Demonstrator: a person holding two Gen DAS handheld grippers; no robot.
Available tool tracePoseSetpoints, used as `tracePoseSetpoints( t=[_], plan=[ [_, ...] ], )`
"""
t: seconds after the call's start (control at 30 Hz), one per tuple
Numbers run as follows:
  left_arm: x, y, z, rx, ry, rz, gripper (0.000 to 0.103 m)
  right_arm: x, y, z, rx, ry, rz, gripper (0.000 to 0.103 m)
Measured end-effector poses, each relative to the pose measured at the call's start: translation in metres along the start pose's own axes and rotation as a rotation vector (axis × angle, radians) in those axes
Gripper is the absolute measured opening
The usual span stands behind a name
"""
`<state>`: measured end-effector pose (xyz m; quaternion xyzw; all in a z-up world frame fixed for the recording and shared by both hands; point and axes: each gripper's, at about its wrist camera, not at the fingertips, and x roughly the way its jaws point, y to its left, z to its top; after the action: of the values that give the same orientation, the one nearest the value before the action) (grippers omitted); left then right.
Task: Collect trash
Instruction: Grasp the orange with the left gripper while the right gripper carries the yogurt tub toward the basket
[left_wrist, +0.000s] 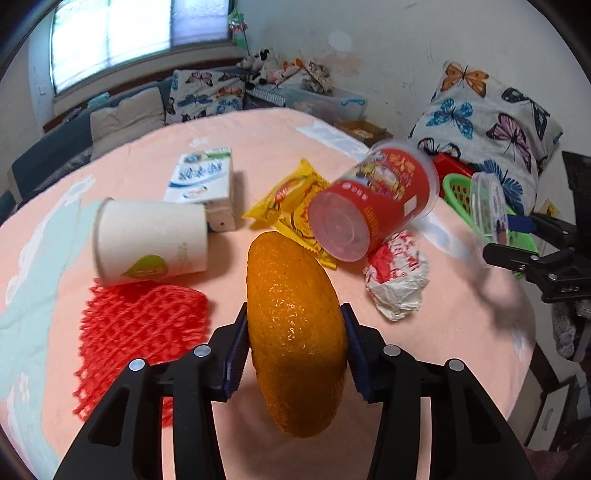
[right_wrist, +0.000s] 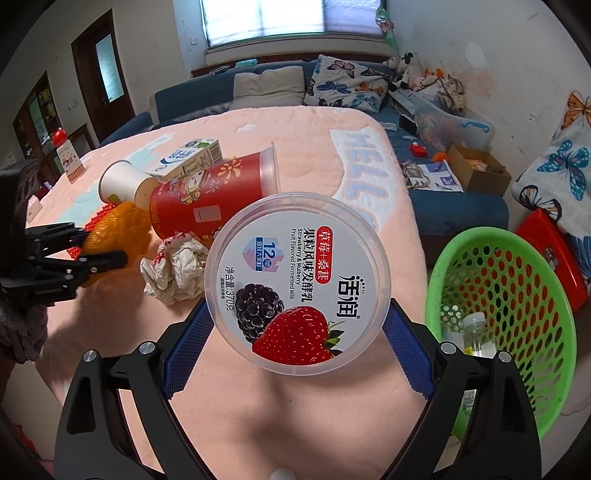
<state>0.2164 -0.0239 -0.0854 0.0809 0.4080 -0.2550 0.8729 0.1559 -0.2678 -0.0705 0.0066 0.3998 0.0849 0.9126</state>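
The task was early: one small bottle (right_wrist: 474, 328) lay in the green basket (right_wrist: 554, 306) at the bed's right edge (five items littered the blanket (left_wrist: 258, 140)). The left gripper (left_wrist: 295, 343) clamped orange peel (left_wrist: 295, 332) between its pads; the right gripper (right_wrist: 295, 325) gripped the yogurt tub (right_wrist: 295, 284), lifted near the basket.

We see: peel (left_wrist: 295, 332) orange, net (left_wrist: 140, 332) red, cup (left_wrist: 151, 240) white with green leaf, tub (left_wrist: 376, 203) red, wrapper (left_wrist: 291, 206) yellow, basket (right_wrist: 502, 332) green, blanket (left_wrist: 258, 140) peach, pillow (left_wrist: 487, 118) grey with butterflies, pads (right_wrist: 188, 343) blue.
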Motion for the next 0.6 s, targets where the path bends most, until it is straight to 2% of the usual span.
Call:
tracePoseSetpoints(
  t=[0.17,0.3,0.6],
  plan=[
    [-0.027,-0.005,0.007,0.001,-0.050,-0.019,0.046,-0.011,-0.014,-0.003,0.030,-0.020,-0.030,0.090],
    [-0.041,-0.024,0.020,0.027,-0.084,-0.057,0.046,-0.019,-0.036,-0.008,0.069,-0.022,-0.073,0.090],
    [-0.032,-0.096,0.055,0.112,-0.104,-0.169,0.046,-0.036,-0.107,-0.024,0.175,-0.024,-0.195,0.090]
  ],
)
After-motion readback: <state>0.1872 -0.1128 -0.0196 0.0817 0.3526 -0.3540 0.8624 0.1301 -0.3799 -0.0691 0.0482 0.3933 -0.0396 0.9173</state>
